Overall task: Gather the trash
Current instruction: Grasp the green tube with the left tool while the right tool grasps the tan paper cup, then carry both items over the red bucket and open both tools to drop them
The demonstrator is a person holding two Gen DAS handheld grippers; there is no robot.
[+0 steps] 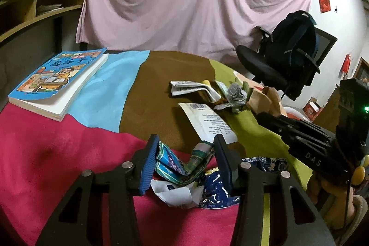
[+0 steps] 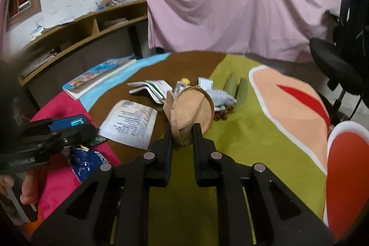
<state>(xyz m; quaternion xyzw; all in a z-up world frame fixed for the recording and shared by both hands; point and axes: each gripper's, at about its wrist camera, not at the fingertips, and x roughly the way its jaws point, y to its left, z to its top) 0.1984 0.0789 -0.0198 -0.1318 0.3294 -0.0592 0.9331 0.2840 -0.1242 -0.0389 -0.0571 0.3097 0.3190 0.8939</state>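
Trash is split between two spots on the bench (image 2: 230, 142). The right claw (image 2: 183, 131) pinches a tan paper bag (image 2: 192, 111) by its lower edge, fingers pressed close on it. The left claw (image 1: 184, 160) stands spread around a crumpled green-and-blue wrapper (image 1: 182, 165), with a blue foil packet (image 1: 219, 190) at its 5 o'clock. A good close takes the wrapper's thick middle. At the bag's 12 o'clock lie folded papers (image 2: 150, 89); a printed sheet (image 2: 131, 123) sits at 9.

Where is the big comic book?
The book lies far left on the table in the left wrist view, on the blue and red cloth, apart from the trash pile.
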